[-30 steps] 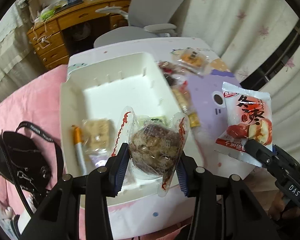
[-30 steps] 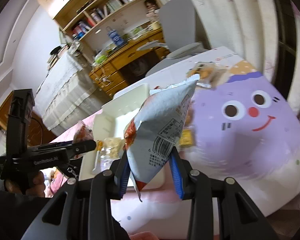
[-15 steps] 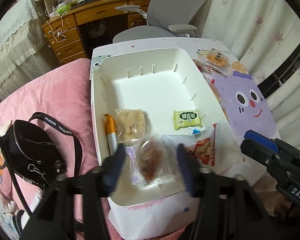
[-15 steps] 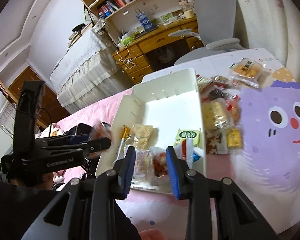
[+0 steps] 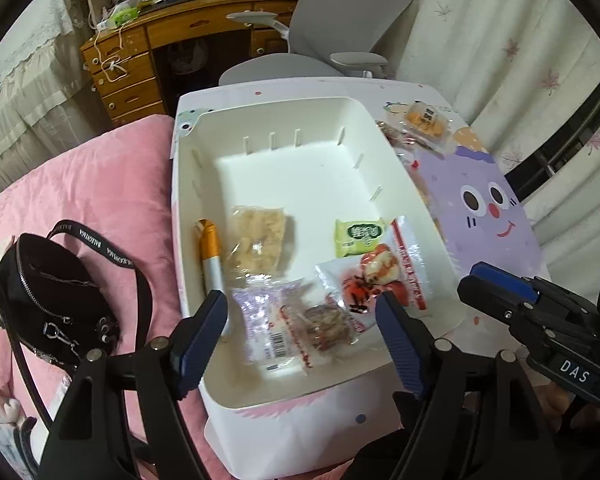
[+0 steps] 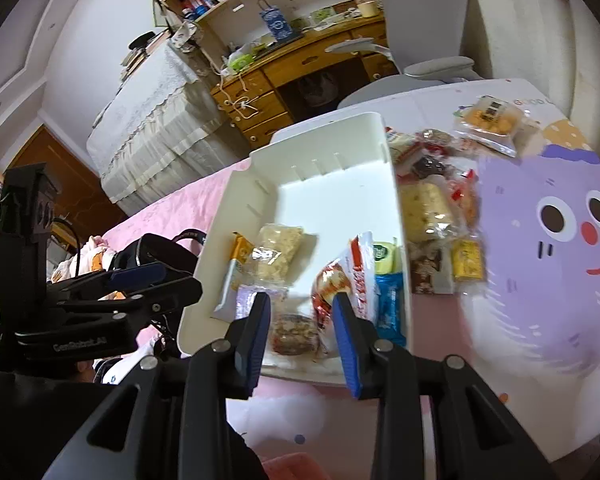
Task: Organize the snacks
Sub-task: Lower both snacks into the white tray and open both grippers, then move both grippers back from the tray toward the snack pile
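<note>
Purple cartoon tablecloth (image 5: 480,184) at 3 o'clock, wooden desk (image 5: 148,52) at 11; loose snacks (image 6: 432,208) blurred. Left gripper (image 5: 302,334) and right gripper (image 6: 300,332) spread, empty over white bin (image 5: 300,120).

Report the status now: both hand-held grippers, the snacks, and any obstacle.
Left hand-held gripper open, empty. Right hand-held gripper open, empty. Several snacks in white bin; snack pile waits on table beside it. Nothing blocks the way.

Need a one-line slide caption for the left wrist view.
Open left gripper over a white bin holding several snack packets.
</note>
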Demonstrator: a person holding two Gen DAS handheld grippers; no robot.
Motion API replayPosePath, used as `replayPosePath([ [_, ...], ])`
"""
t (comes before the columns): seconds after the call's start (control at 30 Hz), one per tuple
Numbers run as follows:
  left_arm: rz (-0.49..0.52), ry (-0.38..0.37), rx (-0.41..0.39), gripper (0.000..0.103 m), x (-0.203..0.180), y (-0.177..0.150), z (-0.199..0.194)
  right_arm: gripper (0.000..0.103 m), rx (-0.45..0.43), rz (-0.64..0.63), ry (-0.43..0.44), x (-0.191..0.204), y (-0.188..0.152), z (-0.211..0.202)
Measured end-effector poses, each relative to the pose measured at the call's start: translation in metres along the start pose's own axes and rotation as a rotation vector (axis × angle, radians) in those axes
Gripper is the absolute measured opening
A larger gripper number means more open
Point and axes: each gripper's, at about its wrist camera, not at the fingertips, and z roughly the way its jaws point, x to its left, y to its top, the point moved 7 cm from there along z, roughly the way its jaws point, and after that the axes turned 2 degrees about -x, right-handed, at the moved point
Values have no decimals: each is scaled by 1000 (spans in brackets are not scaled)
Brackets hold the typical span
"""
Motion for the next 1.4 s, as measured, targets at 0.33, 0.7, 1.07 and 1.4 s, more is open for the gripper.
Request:
replayPosePath([
  [0.33, 74, -39, -15, 82, -54, 11, 0, 46, -21, 51, -42, -43, -1, -22],
  [0.7, 11, -30, 0, 84, -124, 24, 10, 47, 43, 39, -51, -114, 3, -54],
  [1.07, -119, 36, 15, 84, -205, 32, 30, 48, 129, -19, -9, -199, 19, -89],
  [1.4, -359, 114, 5, 84, -244, 18, 52, 60, 202, -126, 28, -257, 33, -108],
])
